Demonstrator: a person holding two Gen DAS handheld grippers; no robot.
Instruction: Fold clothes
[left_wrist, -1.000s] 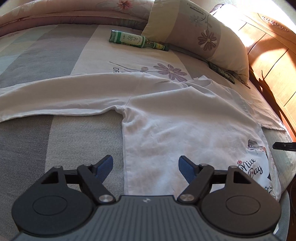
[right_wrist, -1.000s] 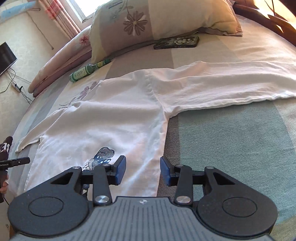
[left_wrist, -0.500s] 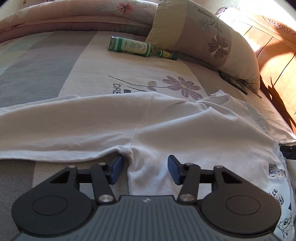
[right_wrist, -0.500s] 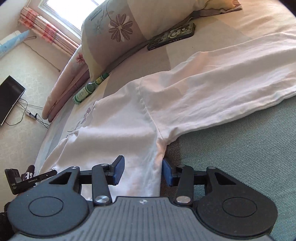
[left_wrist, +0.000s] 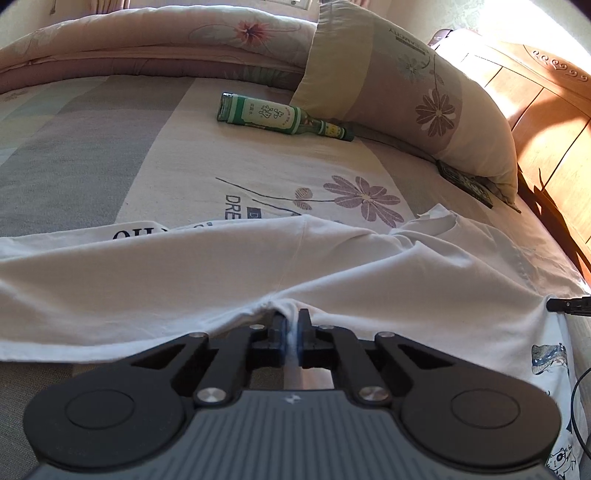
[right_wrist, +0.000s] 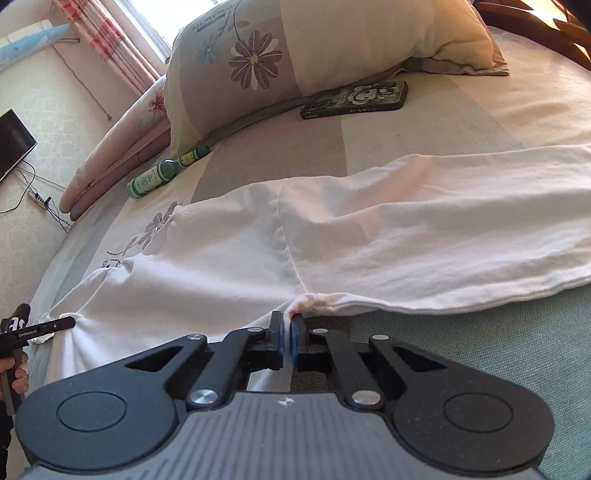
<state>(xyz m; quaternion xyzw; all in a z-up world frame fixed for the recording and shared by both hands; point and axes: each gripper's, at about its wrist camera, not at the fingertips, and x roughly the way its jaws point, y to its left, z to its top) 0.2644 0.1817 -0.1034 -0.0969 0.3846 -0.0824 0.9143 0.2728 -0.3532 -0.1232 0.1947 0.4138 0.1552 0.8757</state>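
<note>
A white long-sleeved shirt lies spread flat on the bed, sleeves stretched out to both sides. My left gripper is shut on the shirt's cloth at one armpit, where sleeve and body meet; the fabric bunches between the blue pads. In the right wrist view the same shirt fills the middle. My right gripper is shut on the cloth at the other armpit, with a small pinched fold just ahead of the pads. Printed pictures on the shirt's front show at the right edge of the left wrist view.
A green glass bottle lies on the sheet by a flowered pillow. A phone in a cartoon case rests near the pillow. The wooden headboard stands at the right. A hand holds the other gripper at the left.
Both grippers slid forward from the shirt's lower sides up to its armpits. Both pairs of jaws went from open to shut, pinching the cloth there.
</note>
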